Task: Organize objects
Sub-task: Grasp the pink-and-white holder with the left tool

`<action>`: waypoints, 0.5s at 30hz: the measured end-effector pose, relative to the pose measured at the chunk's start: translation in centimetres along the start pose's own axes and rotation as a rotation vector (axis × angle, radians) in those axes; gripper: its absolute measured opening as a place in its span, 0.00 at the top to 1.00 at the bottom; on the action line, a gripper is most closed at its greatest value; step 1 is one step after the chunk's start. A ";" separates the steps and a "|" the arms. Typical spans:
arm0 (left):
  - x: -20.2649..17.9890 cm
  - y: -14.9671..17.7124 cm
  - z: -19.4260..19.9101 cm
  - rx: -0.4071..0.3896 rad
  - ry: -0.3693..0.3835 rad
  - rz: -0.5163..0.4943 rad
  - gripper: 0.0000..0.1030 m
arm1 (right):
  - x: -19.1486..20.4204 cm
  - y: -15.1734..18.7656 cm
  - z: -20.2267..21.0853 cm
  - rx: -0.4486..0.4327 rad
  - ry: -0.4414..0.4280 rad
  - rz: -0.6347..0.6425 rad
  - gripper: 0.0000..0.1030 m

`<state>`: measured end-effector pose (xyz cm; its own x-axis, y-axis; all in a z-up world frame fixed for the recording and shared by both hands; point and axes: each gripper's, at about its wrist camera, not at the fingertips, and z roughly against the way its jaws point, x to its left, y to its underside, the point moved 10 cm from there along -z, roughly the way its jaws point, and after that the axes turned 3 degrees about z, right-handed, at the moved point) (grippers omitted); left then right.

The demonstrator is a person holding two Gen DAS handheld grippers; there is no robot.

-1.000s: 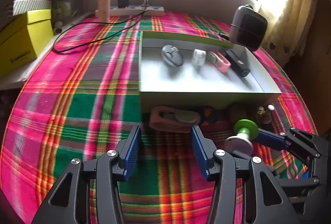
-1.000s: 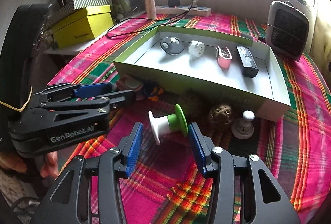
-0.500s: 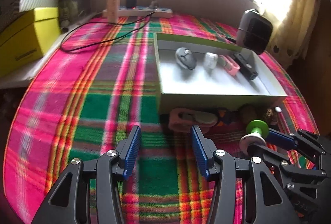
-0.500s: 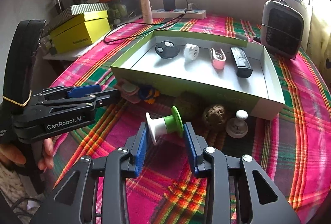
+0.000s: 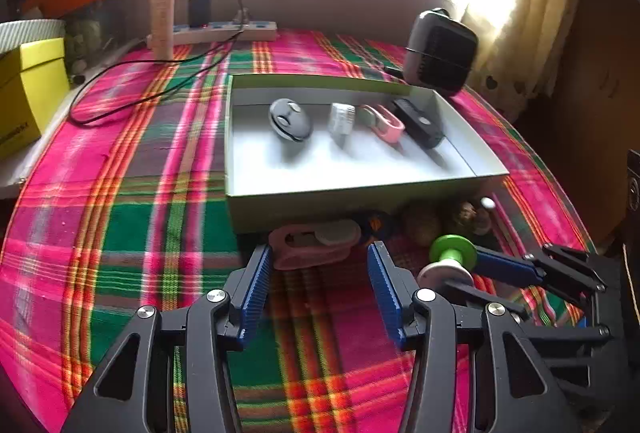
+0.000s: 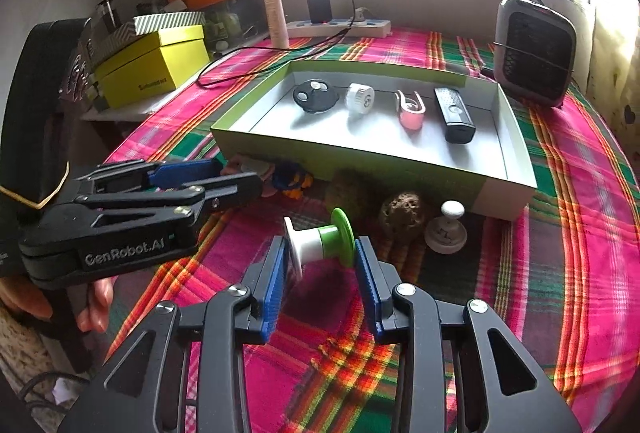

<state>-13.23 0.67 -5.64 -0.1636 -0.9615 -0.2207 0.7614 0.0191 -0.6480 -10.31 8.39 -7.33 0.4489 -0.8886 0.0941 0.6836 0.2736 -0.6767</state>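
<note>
The worktop (image 6: 580, 193) carries the tray (image 6: 516, 137). The left gripper (image 5: 318, 273) stays spread near the pink clip (image 5: 312, 241). The right gripper (image 6: 322, 261) has closed, now pinching the spool (image 6: 320, 233), seen end-on in the right view only.

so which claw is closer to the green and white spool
Right. The right claw has the spool between its fingers; the left claw sits off to its side, facing the pink clip.

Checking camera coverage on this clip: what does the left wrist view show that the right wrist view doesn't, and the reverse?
Only the left view shows its own open left tool framing the pink clip. Only the right view shows the right tool closed on the spool and the white knob clearly. Both show the tray holding four items, and the heater.
</note>
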 end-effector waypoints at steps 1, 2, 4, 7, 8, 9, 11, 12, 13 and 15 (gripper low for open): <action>-0.2 0.1 0.1 0.002 0.007 0.001 0.53 | 0.0 0.1 0.1 -0.001 0.001 -0.001 0.66; -0.3 0.2 0.2 0.003 0.016 0.003 0.53 | -0.1 0.1 0.1 -0.002 0.002 -0.002 0.66; -0.7 0.6 0.5 0.006 0.035 0.002 0.53 | -0.1 0.1 0.3 -0.005 0.003 -0.003 0.66; -1.4 1.1 0.9 0.014 0.045 -0.019 0.53 | -0.1 0.2 0.4 -0.006 0.003 -0.003 0.66; -1.7 1.3 0.9 0.020 0.053 -0.027 0.53 | -0.1 0.3 0.4 -0.006 0.003 -0.004 0.66; -1.9 1.4 1.0 0.022 0.054 -0.032 0.54 | -0.2 0.3 0.5 -0.006 0.001 -0.006 0.66; -2.0 1.4 1.2 0.016 0.051 -0.047 0.53 | -0.2 0.4 0.5 -0.004 0.003 -0.004 0.66; -1.7 1.3 1.4 0.011 0.041 -0.044 0.53 | -0.1 0.5 0.5 -0.002 0.003 0.000 0.66; -1.5 1.1 1.5 0.002 0.030 -0.041 0.53 | 0.0 0.5 0.6 -0.001 0.002 0.004 0.68; -0.7 0.7 1.6 -0.009 0.010 -0.039 0.53 | 0.1 0.6 0.6 -0.002 0.004 0.013 0.68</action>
<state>-11.61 0.96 -4.78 -0.1991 -0.9588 -0.2027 0.7490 -0.0155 -0.6624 -9.49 8.65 -7.29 0.4552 -0.8866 0.0819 0.6764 0.2845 -0.6793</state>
